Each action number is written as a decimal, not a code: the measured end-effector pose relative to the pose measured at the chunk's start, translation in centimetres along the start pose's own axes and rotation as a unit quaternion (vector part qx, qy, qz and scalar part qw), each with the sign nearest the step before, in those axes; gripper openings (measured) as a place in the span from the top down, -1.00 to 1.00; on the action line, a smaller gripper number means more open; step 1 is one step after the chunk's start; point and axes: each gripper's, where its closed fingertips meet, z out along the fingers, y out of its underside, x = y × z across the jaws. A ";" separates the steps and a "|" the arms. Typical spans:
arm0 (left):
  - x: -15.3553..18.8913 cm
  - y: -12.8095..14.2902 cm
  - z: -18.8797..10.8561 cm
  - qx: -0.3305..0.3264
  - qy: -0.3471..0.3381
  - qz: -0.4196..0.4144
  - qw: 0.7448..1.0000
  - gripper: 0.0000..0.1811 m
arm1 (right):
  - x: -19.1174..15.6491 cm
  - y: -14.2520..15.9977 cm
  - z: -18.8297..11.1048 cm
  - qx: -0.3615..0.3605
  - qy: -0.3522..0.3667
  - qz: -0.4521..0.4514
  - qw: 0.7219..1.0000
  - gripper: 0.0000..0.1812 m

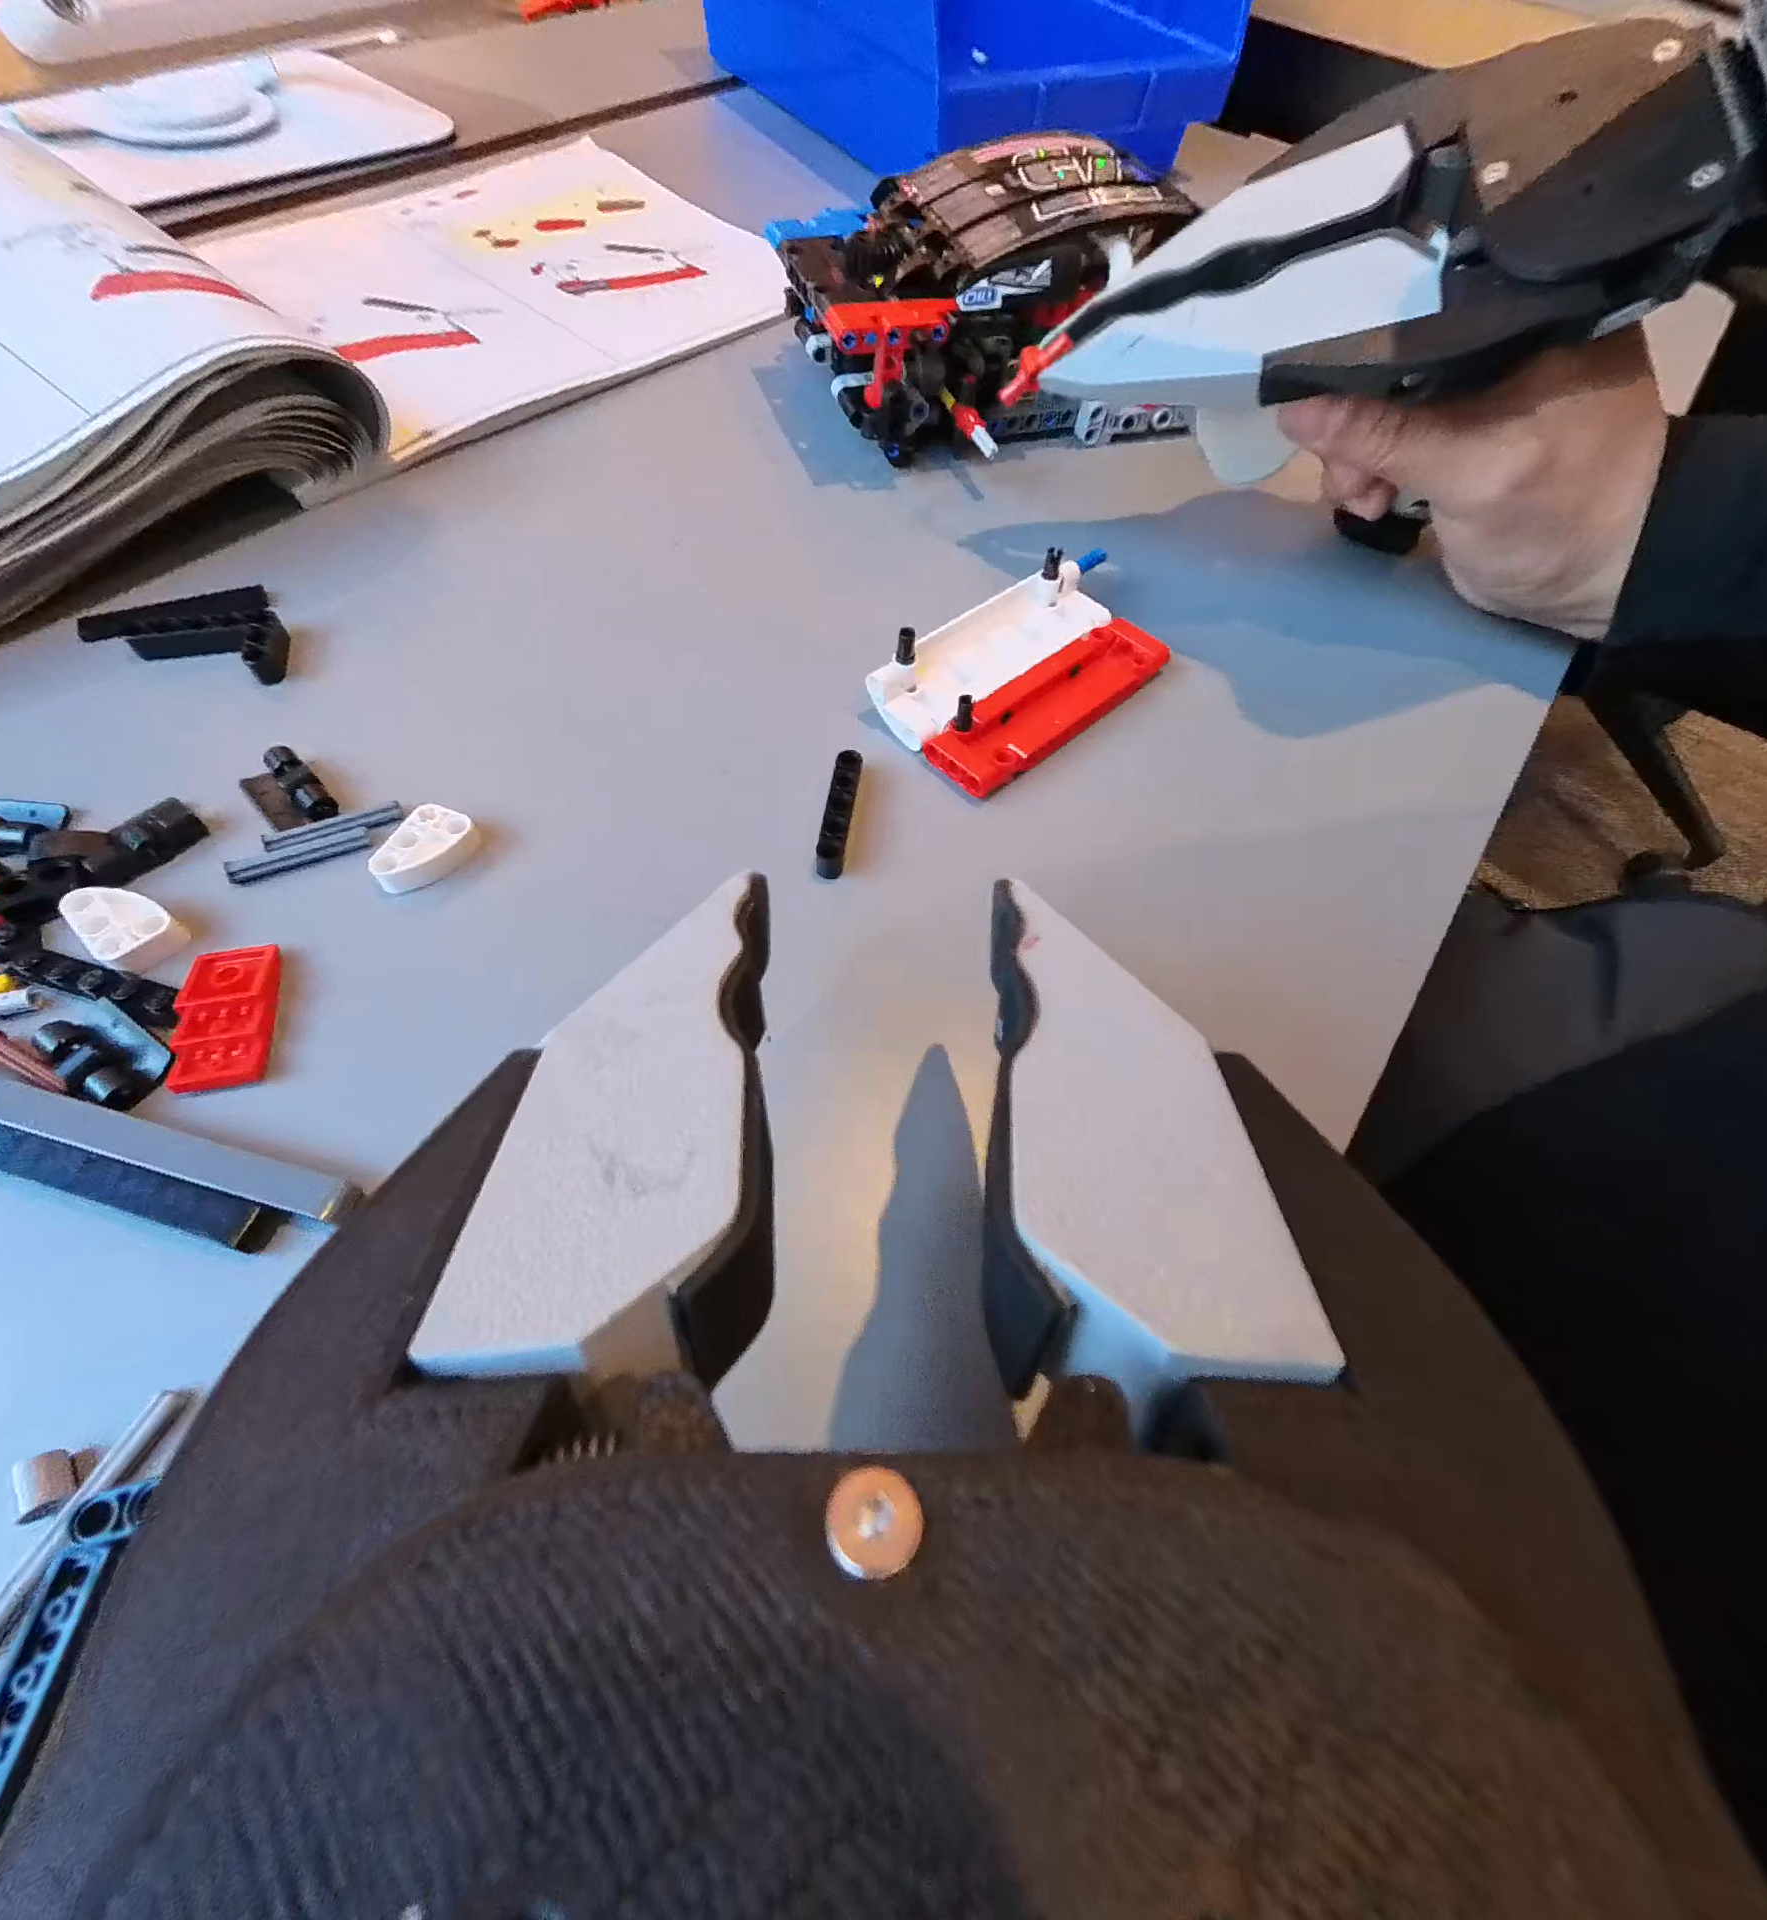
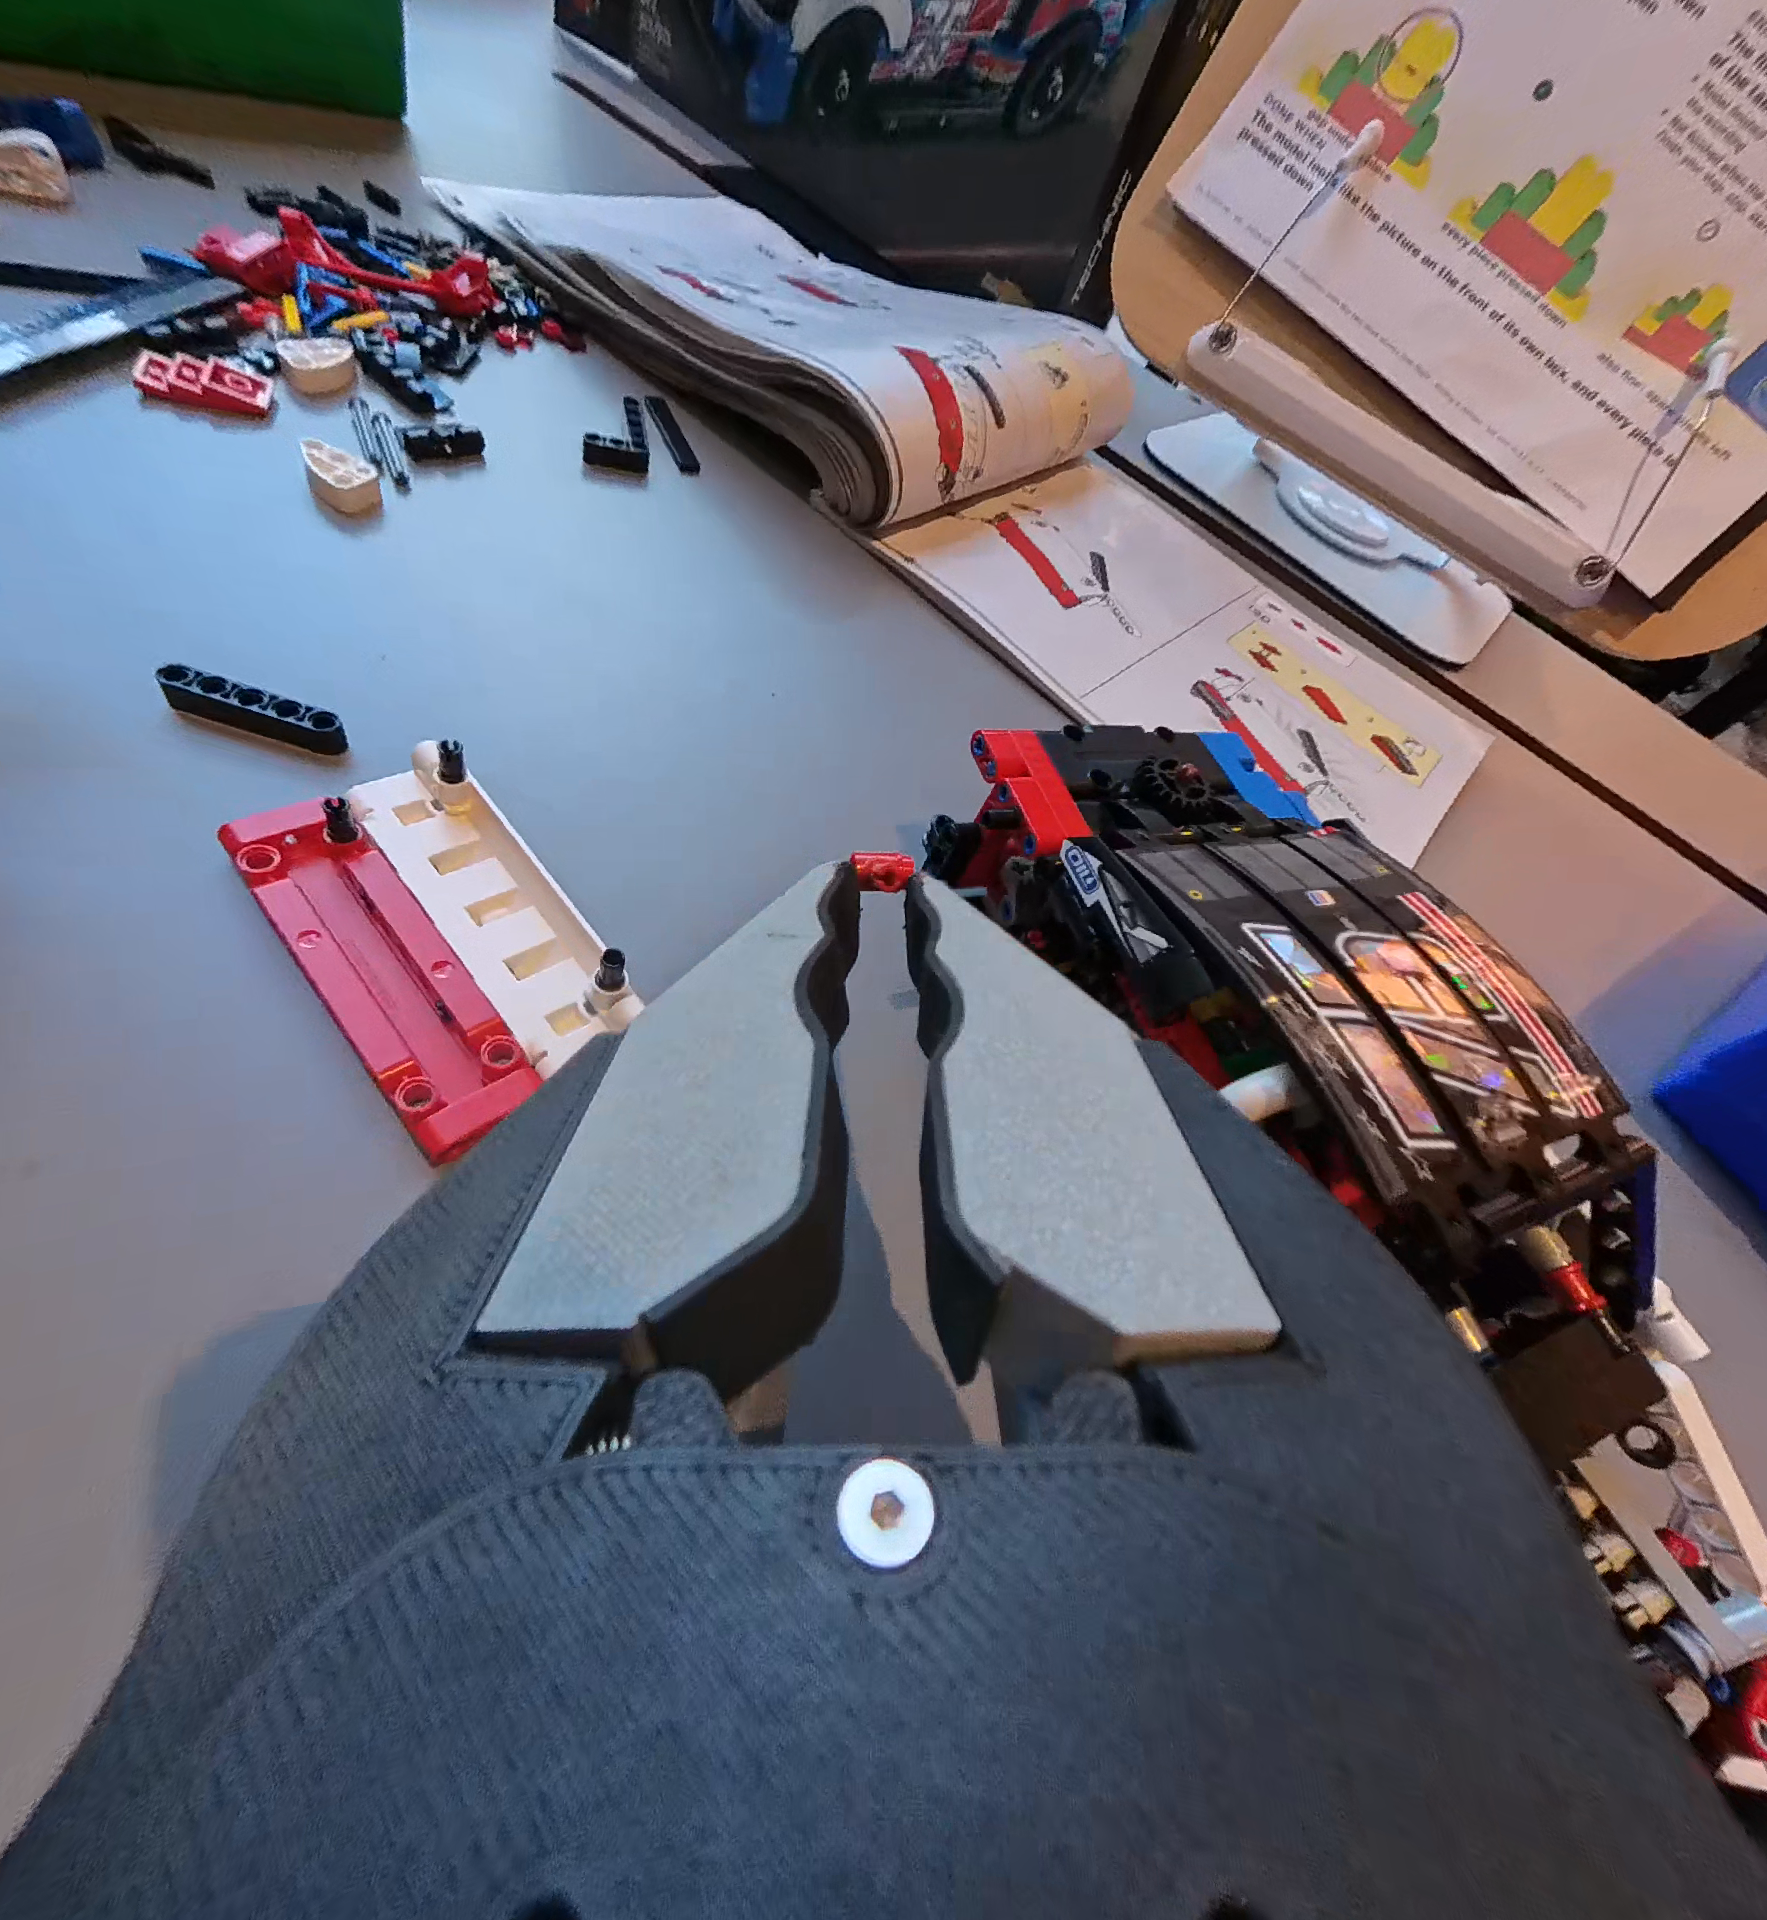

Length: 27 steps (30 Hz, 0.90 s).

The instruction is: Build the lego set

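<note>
My right gripper (image 2: 881,883) is shut on a small red pin (image 2: 881,871) at its tips, held just left of the black, red and blue car model (image 2: 1274,987). In the left wrist view the right gripper (image 1: 1050,358) holds the red pin (image 1: 1024,376) against the model's (image 1: 962,301) front. My left gripper (image 1: 877,904) is open and empty above the grey table (image 1: 650,582). A red and white panel assembly (image 1: 1014,681) with black pins lies ahead of it, with a short black beam (image 1: 838,814) beside it. The panel (image 2: 411,935) and black beam (image 2: 250,709) also show in the right wrist view.
An open instruction book (image 1: 235,312) lies at the left. Several loose parts (image 1: 79,914) are heaped at the left edge, with a black L-beam (image 1: 198,629). A blue bin (image 1: 972,73) stands behind the model. A sheet on a stand (image 2: 1533,260) and the set's box (image 2: 910,104) stand at the back. The left gripper's tips are roughly 20 centimeters from the right gripper's. To the black L-beam (image 1: 198,629): left tips about 20 centimeters, right tips about 25 centimeters. It turns up in the right wrist view (image 2: 644,434) as well.
</note>
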 end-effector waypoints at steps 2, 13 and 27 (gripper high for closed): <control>-0.3 -0.2 0.0 0.005 -0.005 -0.003 1.000 0.55 | 0.1 -0.4 -0.3 0.016 0.002 0.006 1.000 0.92; -2.6 0.0 -0.2 0.002 -0.049 -0.027 0.998 0.37 | -2.7 -2.8 -2.2 0.105 -0.101 0.024 0.989 0.92; -2.9 1.3 4.9 -0.116 -0.006 -0.004 0.993 0.48 | -4.9 2.6 -2.2 -0.081 -0.239 0.091 0.963 0.76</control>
